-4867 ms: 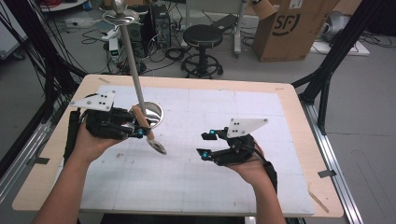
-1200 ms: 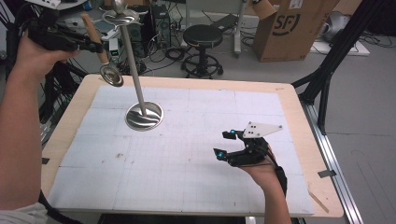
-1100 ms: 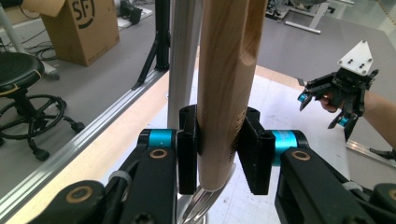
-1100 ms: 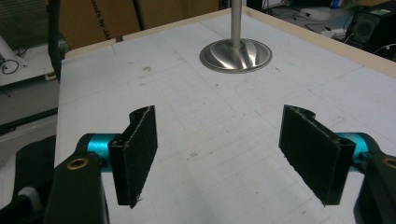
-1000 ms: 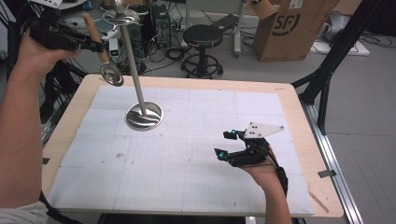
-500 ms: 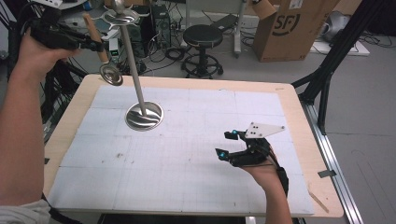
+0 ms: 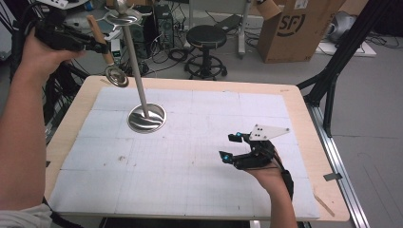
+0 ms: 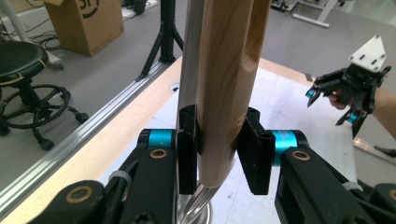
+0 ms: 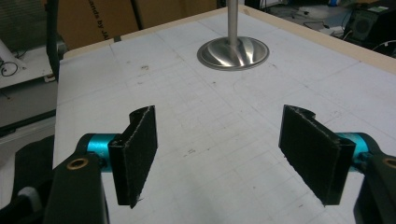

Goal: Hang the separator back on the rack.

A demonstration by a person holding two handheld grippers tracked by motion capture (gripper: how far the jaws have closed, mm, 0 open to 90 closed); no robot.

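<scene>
High view, left to right: the left gripper (image 7: 92, 45), raised beyond the far-left corner of the tabletop (image 7: 294, 123), has its fingers closed on the wooden handle (image 7: 97, 31) of a strainer (image 7: 116, 76), whose round metal head hangs below the fingers, just beside the pole of the metal stand (image 7: 146, 118). The stand's round base sits on the tabletop below and to the right of those fingers; its hooked ring at the top is level with them. Farther right, the right gripper (image 7: 231, 146) rests low over the tabletop, fingers wide apart with nothing between them. Left gripper view: both pads press the handle (image 8: 223, 84) near its rounded butt end. The utensil looks light and stiff; smooth, rounded wood could twist in the pads, and the head's weight tends to swing it, so a hold nearer mid-handle would likely steady it. The stand appears top-heavy and may tip if knocked.
</scene>
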